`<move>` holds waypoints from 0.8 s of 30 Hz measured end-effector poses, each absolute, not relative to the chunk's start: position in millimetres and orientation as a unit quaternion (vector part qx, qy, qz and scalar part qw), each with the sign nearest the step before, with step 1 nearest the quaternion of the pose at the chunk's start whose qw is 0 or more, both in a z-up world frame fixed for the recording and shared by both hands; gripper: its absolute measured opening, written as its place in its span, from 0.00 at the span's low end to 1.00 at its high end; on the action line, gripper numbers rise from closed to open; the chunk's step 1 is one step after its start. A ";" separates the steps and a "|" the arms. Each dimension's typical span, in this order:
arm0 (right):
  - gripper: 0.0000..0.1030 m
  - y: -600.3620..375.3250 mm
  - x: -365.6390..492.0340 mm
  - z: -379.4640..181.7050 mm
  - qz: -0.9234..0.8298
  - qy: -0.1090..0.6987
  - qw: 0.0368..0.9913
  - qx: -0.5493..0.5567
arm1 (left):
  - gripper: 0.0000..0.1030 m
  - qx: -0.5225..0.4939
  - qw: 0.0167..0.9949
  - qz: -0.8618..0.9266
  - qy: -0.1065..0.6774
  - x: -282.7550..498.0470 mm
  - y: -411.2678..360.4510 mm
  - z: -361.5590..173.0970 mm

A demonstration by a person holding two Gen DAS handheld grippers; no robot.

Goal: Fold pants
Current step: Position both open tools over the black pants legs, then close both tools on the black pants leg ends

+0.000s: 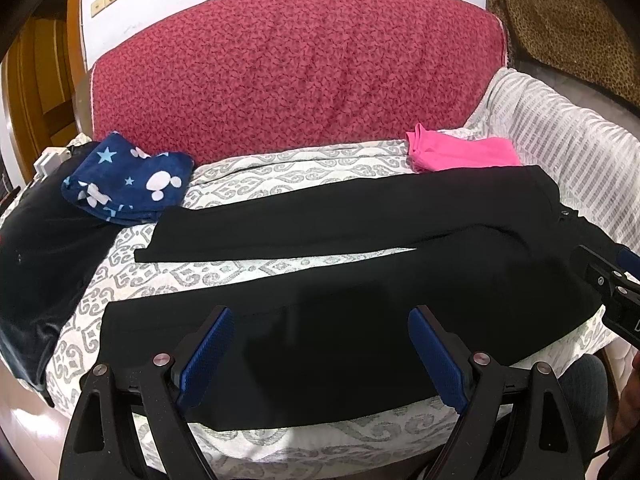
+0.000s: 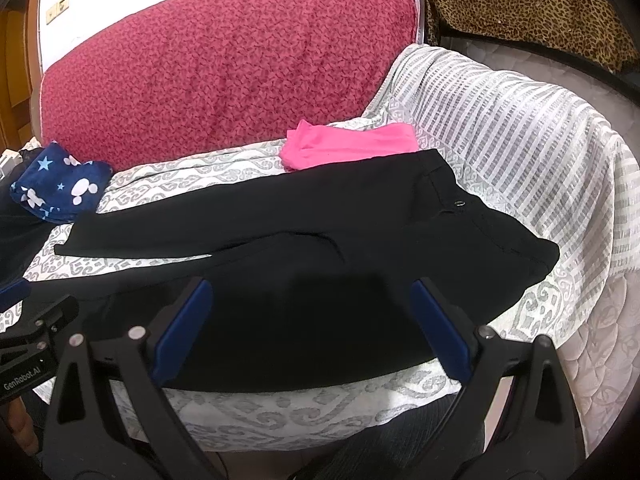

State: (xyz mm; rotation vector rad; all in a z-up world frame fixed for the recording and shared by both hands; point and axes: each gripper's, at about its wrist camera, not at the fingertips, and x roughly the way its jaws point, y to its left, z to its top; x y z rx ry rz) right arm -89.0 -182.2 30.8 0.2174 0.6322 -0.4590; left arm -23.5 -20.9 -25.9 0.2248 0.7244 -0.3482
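From the left wrist view, the black pants (image 1: pixel 360 280) lie spread flat on the patterned bed cover (image 1: pixel 240 272), legs apart, nothing folded yet. The left gripper (image 1: pixel 320 320) hovers over the near leg, fingers spread and empty. Only this view shows both leg hems.

From the right wrist view, the right gripper (image 2: pixel 312 292) is likewise released, and the waistband button (image 2: pixel 459 203) shows clearly.

pants (image 1: pixel 360 216) black | cushion (image 1: pixel 296 68) red floral | blanket (image 1: pixel 128 178) navy, white stars | cloth (image 1: pixel 464 152) pink | pads (image 1: pixel 208 354) blue
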 end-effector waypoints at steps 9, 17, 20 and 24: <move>0.97 -184.5 -89.2 28.2 -0.223 0.312 0.917 0.111 | 0.88 0.112 0.913 -0.168 0.355 -24.5 -21.7 -28.9; 0.97 -191.0 -90.3 24.0 -0.228 0.317 0.913 0.122 | 0.88 0.109 0.910 -0.159 0.367 -19.6 -14.4 -35.9; 0.97 -193.8 -90.7 21.1 -0.230 0.321 0.910 0.126 | 0.88 0.106 0.909 -0.156 0.373 -17.4 -12.3 -38.3; 0.97 -197.2 -90.9 18.4 -0.231 0.324 0.908 0.132 | 0.88 0.106 0.908 -0.154 0.375 -16.2 -11.4 -39.1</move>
